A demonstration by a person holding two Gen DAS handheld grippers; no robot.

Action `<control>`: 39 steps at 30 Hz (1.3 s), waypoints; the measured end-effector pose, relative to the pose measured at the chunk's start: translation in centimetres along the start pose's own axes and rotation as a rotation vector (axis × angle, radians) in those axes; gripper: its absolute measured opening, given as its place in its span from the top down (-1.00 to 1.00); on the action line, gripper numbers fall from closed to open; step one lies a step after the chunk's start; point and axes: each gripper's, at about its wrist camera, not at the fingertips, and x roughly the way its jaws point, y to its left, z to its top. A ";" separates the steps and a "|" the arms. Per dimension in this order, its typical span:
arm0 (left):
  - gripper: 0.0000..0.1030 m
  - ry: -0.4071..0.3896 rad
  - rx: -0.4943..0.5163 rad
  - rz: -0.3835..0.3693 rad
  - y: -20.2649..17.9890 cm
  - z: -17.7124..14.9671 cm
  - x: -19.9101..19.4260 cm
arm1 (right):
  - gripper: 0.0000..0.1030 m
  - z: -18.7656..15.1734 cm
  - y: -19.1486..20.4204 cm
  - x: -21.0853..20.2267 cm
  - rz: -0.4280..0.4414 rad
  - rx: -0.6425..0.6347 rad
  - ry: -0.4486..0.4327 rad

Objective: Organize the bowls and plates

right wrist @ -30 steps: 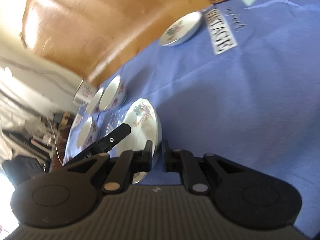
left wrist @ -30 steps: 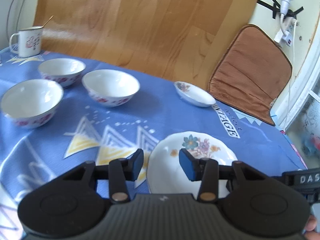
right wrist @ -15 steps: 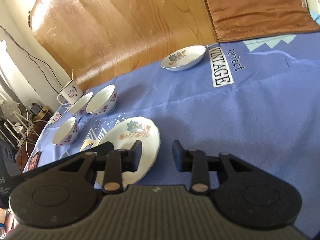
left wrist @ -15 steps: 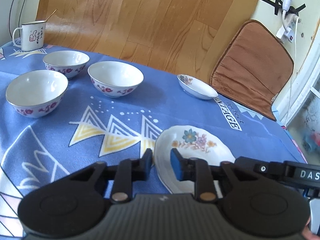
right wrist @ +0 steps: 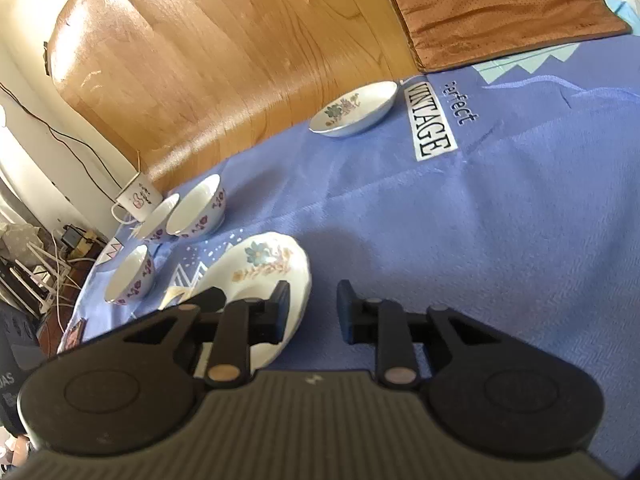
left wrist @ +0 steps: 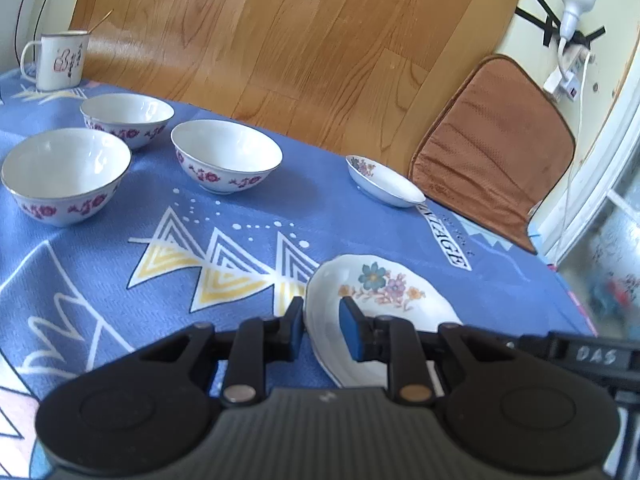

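Observation:
A white flowered plate [left wrist: 384, 300] lies tilted near the front of the blue tablecloth; it also shows in the right wrist view [right wrist: 260, 272]. My left gripper [left wrist: 322, 330] straddles its left rim with the jaws narrowed on it. My right gripper [right wrist: 312, 312] is open just right of the plate's edge, holding nothing. Three white bowls with red flowers [left wrist: 226, 156] [left wrist: 66, 174] [left wrist: 127, 118] stand at the far left. A small flowered dish [left wrist: 384, 182] sits at the far edge, and it shows in the right wrist view too [right wrist: 354, 108].
A white enamel mug [left wrist: 58, 60] stands at the far left corner. A brown cushion [left wrist: 496, 148] lies beyond the table's far right edge. Wooden floor [left wrist: 280, 40] lies beyond the cloth. A "VINTAGE" label [right wrist: 432, 126] is printed near the dish.
My left gripper's jaws narrowed around the plate's rim. My right gripper opened, let go of the plate's edge and levelled out.

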 end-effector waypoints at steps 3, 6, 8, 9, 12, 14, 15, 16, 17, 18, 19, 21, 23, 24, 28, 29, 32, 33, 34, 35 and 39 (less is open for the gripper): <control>0.71 -0.009 -0.013 -0.012 0.2 0.0 -0.2 | 0.78 -0.2 0.1 0.2 0.015 -0.012 0.017; 0.75 -0.020 -0.019 -0.026 0.4 0.0 -0.3 | 0.82 -0.5 1.1 0.1 0.000 -0.072 0.007; 0.75 -0.037 -0.020 -0.044 0.5 0.0 -0.7 | 0.81 -0.7 1.3 -0.1 -0.010 -0.094 -0.001; 0.75 -0.044 -0.019 -0.049 0.5 -0.1 -0.8 | 0.81 -0.8 1.2 -0.2 -0.010 -0.096 -0.003; 0.75 -0.054 -0.020 -0.051 0.5 -0.1 -1.1 | 0.80 -0.9 1.2 -0.3 -0.004 -0.097 0.000; 0.75 -0.053 -0.029 -0.049 0.6 -0.1 -1.1 | 0.80 -1.1 1.5 -0.5 -0.008 -0.115 -0.005; 0.75 -0.053 -0.034 -0.050 0.7 -0.1 -1.1 | 0.79 -1.3 1.8 -0.6 -0.011 -0.130 -0.011; 0.75 -0.051 -0.039 -0.051 0.8 0.0 -1.1 | 0.79 -1.4 2.0 -0.7 -0.014 -0.147 -0.018; 0.74 -0.044 -0.044 -0.054 0.9 0.0 -1.0 | 0.79 -1.5 2.2 -0.8 -0.017 -0.163 -0.025; 0.74 -0.035 -0.047 -0.050 0.9 0.0 -0.8 | 0.79 -1.6 2.4 -1.0 -0.019 -0.175 -0.031; 0.72 -0.025 -0.050 -0.047 0.9 0.0 -0.7 | 0.78 -1.7 2.4 -1.0 -0.021 -0.182 -0.033; 0.56 -0.003 -0.055 -0.046 1.0 0.1 -0.4 | 0.78 -1.6 2.4 -0.9 -0.017 -0.182 -0.026; 0.55 -0.008 -0.052 -0.052 1.0 0.1 -0.5 | 0.76 -1.6 2.3 -0.6 -0.014 -0.172 -0.011; 0.55 -0.011 -0.047 -0.050 0.9 0.0 -0.5 | 0.75 -1.7 2.2 -0.5 -0.015 -0.168 -0.009; 0.60 -0.027 -0.028 -0.035 0.6 -0.1 -0.7 | 0.74 -1.8 2.2 -0.4 -0.017 -0.161 -0.008; 0.64 -0.035 -0.025 -0.030 0.5 -0.2 -0.7 | 0.74 -1.8 2.2 -0.4 -0.020 -0.160 -0.006; 0.72 -0.051 -0.023 -0.027 0.4 -0.2 -0.9 | 0.74 -2.0 2.1 -0.4 -0.023 -0.153 -0.008; 0.72 -0.052 -0.023 -0.028 0.5 -0.1 -0.9 | 0.75 -2.0 2.2 -0.4 -0.025 -0.156 -0.010; 0.72 -0.053 -0.022 -0.027 0.5 -0.1 -1.0 | 0.75 -2.1 2.3 -0.5 -0.028 -0.163 -0.014; 0.72 -0.053 -0.020 -0.025 0.4 -0.1 -1.0 | 0.75 -2.2 2.4 -0.5 -0.031 -0.170 -0.019; 0.72 -0.047 -0.012 -0.018 0.3 -0.2 -0.9 | 0.75 -2.5 3.0 -1.0 -0.040 -0.205 -0.044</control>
